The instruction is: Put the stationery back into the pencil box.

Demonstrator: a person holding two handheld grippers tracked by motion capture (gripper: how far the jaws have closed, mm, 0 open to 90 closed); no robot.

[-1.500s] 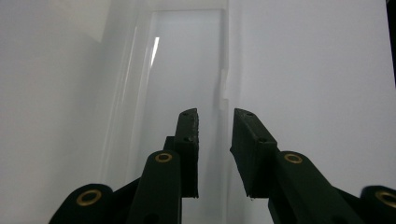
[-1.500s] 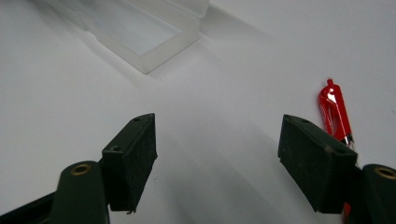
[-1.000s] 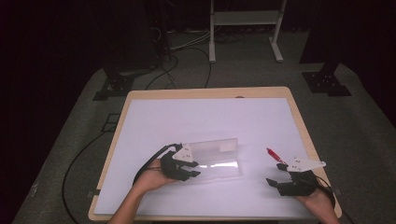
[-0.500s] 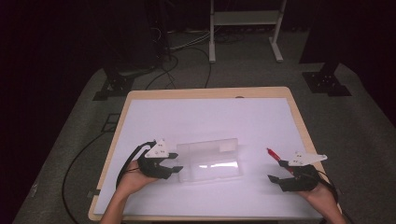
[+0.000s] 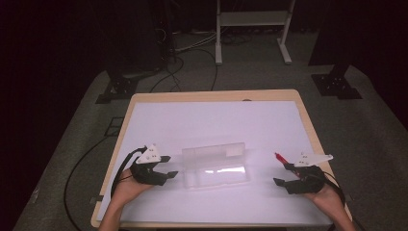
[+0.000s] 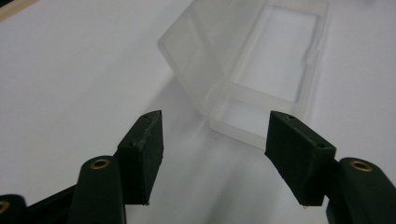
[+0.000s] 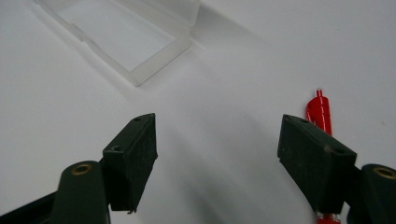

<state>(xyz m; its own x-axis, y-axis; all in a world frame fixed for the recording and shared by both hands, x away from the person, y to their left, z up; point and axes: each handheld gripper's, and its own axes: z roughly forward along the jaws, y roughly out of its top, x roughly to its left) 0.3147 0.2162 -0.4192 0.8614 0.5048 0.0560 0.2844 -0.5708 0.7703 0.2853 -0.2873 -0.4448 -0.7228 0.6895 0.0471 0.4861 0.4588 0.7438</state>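
High view has the clear plastic box (image 5: 216,165) lying open on the white table (image 5: 211,120); left gripper (image 5: 169,166) just beside its left end, jaws just opened and empty, right gripper (image 5: 284,174) spread empty, red pen (image 5: 280,158) beside it

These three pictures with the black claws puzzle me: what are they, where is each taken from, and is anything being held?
A person sits at a white-topped table, holding a black two-jaw gripper in each hand. One camera looks down from above; the others ride on each gripper, looking along its jaws. The left gripper has just been opening and now stands off a clear plastic box with its hinged lid open, nothing between its jaws. The right gripper is open too, a red pen lying beside one jaw. Nothing is held.
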